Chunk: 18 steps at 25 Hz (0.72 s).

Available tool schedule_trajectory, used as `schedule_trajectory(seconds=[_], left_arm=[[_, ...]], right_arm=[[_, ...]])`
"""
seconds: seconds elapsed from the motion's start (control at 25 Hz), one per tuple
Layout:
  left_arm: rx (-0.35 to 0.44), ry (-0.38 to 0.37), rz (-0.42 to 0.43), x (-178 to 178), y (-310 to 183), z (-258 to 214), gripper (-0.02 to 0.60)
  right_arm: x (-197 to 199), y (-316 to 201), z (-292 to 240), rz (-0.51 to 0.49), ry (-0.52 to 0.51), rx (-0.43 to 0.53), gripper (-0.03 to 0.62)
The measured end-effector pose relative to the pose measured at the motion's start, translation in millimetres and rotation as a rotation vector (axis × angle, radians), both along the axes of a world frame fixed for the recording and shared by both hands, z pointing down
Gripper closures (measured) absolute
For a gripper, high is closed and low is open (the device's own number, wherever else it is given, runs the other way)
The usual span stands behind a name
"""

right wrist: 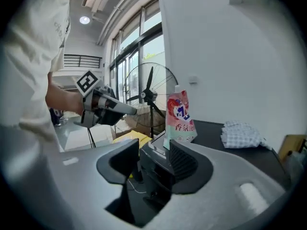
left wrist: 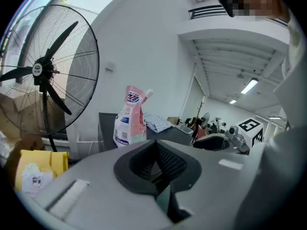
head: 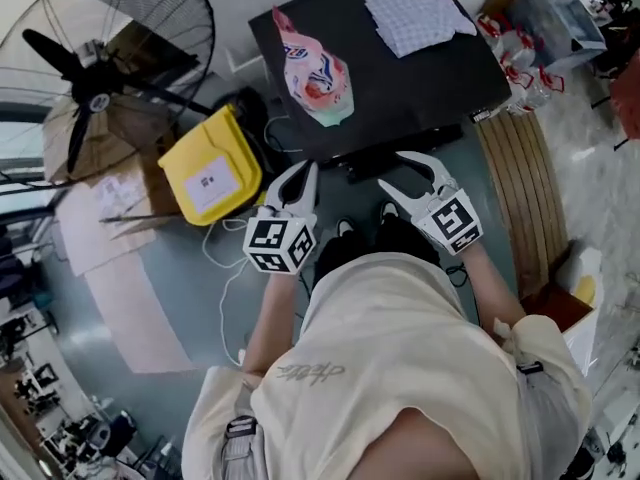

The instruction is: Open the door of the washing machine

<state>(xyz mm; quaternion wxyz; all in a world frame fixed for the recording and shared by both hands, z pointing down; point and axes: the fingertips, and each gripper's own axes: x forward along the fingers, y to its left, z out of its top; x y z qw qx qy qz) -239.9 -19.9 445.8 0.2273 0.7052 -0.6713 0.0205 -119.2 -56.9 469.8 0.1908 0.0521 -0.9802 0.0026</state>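
Looking down, we see big floor fan (head: 95, 88) far left, yellow bag (head: 212, 168) beside it. Our left gripper (head: 305, 171) near, jaws clenched together, empty. Ahead, black-topped washing machine (head: 420, 88) carries pink detergent pouch (head: 315, 73), upright, and checked cloth (head: 415, 8); door hidden from us. Our right gripper (head: 392, 173) just before machine's near edge, jaws released, nothing between. Slatted wooden board (head: 515, 198) right.
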Motion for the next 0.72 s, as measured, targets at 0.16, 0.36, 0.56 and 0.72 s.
schedule_trajectory(seconds=[0.16,0.36,0.56,0.72], left_arm=[[-0.017,-0.008,-0.115,-3.1,9.6,-2.1,0.563],[-0.045,0.003,-0.225,-0.6,32.5,2.7,0.563],[-0.066,0.024,-0.313,-3.3,60.5,9.8,0.563],[-0.081,0.044,-0.369,-7.4,84.9,18.8,0.563]], right_arm=[[-19.6,7.5,26.6,-0.221,0.085,0.032,0.399],[-32.2,32.6,67.4,-0.460,0.206,0.094,0.399],[-34.0,49.7,137.0,-0.603,0.371,0.135,0.399],[-25.8,55.0,190.8,-0.639,0.497,0.176,0.401]])
